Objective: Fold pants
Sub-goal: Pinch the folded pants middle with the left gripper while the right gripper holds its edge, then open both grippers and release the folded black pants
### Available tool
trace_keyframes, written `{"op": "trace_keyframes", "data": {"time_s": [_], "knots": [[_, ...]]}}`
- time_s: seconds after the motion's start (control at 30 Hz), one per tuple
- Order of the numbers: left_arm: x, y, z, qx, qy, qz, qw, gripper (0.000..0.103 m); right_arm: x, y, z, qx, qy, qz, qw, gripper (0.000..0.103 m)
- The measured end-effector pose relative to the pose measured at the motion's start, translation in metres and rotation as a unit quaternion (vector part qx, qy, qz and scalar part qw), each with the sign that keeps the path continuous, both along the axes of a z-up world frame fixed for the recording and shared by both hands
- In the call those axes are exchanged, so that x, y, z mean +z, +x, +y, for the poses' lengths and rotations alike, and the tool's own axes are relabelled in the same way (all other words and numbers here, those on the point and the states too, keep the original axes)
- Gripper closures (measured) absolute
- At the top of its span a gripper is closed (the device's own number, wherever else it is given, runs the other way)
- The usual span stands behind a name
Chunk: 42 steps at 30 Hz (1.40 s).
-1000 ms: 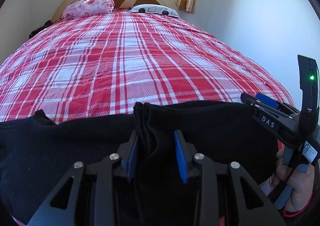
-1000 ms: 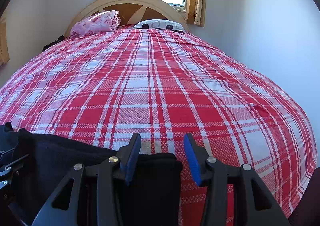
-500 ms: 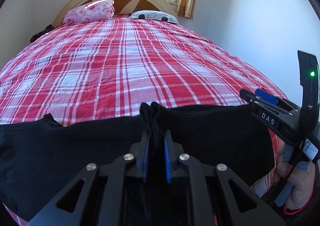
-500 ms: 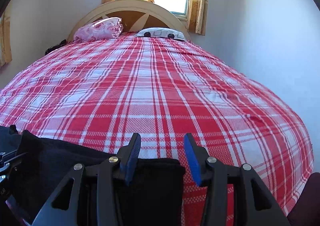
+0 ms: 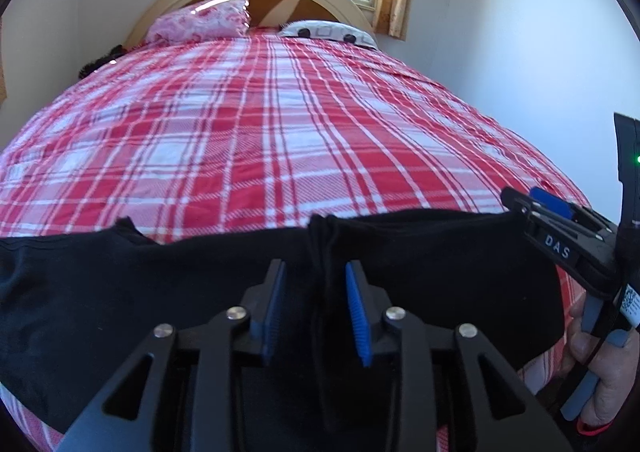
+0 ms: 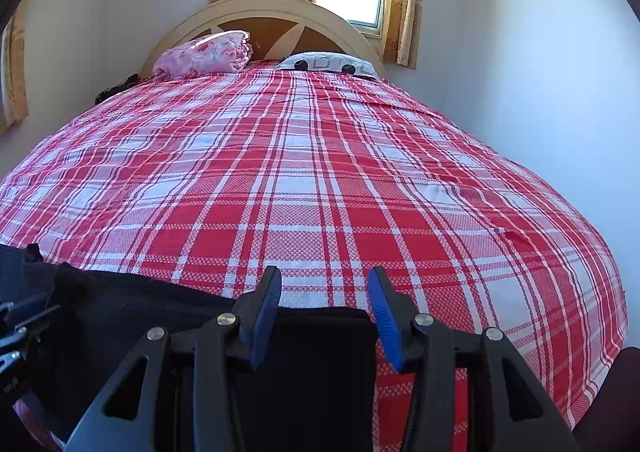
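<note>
Black pants (image 5: pixel 120 292) lie across the near end of the bed, with a raised fold (image 5: pixel 320 240) running toward me. My left gripper (image 5: pixel 316 266) straddles that fold. Its jaws are opening, and the blue pads (image 5: pixel 357 312) stand off the cloth on both sides. In the right wrist view the pants' right end (image 6: pixel 312 352) lies under and between the fingers of my right gripper (image 6: pixel 325 276), which is open and does not pinch the cloth. A hand (image 5: pixel 600 368) holds the right gripper (image 5: pixel 532 202) at the pants' right edge.
The bed carries a red and white plaid cover (image 5: pixel 260 132) stretching to a curved headboard (image 6: pixel 264 12). A pink pillow (image 6: pixel 200 56) and a patterned pillow (image 6: pixel 328 64) lie at the head. A white wall (image 6: pixel 520 72) runs along the right side.
My left gripper shut on the pants' fold half a second ago and has since spread its jaws again. The right gripper has stayed open in place.
</note>
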State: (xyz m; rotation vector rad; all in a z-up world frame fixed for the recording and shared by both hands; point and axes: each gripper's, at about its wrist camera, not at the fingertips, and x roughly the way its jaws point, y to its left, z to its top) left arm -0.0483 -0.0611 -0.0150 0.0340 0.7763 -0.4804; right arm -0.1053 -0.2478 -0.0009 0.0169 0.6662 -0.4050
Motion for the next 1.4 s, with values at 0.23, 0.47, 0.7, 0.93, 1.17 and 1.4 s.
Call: {"op": "trace_keyframes", "data": {"time_s": [0.23, 0.47, 0.7, 0.93, 1.17, 1.4], "knots": [[0.014, 0.001, 0.006, 0.026, 0.017, -0.035, 0.9989, 0.057, 0.001, 0.000, 0.003, 0.002, 0.003, -0.001, 1.000, 0.056], [0.011, 0.005, 0.011, 0.030, 0.020, -0.027, 0.9990, 0.050, 0.001, 0.002, 0.006, -0.004, 0.009, 0.015, 1.000, 0.051], [0.009, 0.010, 0.026, 0.039, 0.018, -0.020, 0.9989, 0.041, 0.001, 0.006, 0.012, -0.014, 0.014, 0.019, 1.000, 0.046], [0.005, 0.020, 0.044, 0.055, 0.027, -0.010, 0.9981, 0.035, 0.006, 0.015, 0.031, -0.001, 0.014, 0.018, 1.000, 0.046], [0.000, 0.026, 0.060, 0.066, 0.042, -0.001, 0.9969, 0.035, 0.009, 0.024, 0.049, 0.013, 0.016, 0.018, 1.000, 0.046], [-0.003, 0.033, 0.074, 0.083, 0.055, 0.002, 0.9950, 0.033, 0.010, 0.030, 0.064, 0.025, 0.035, 0.015, 0.999, 0.046]]}}
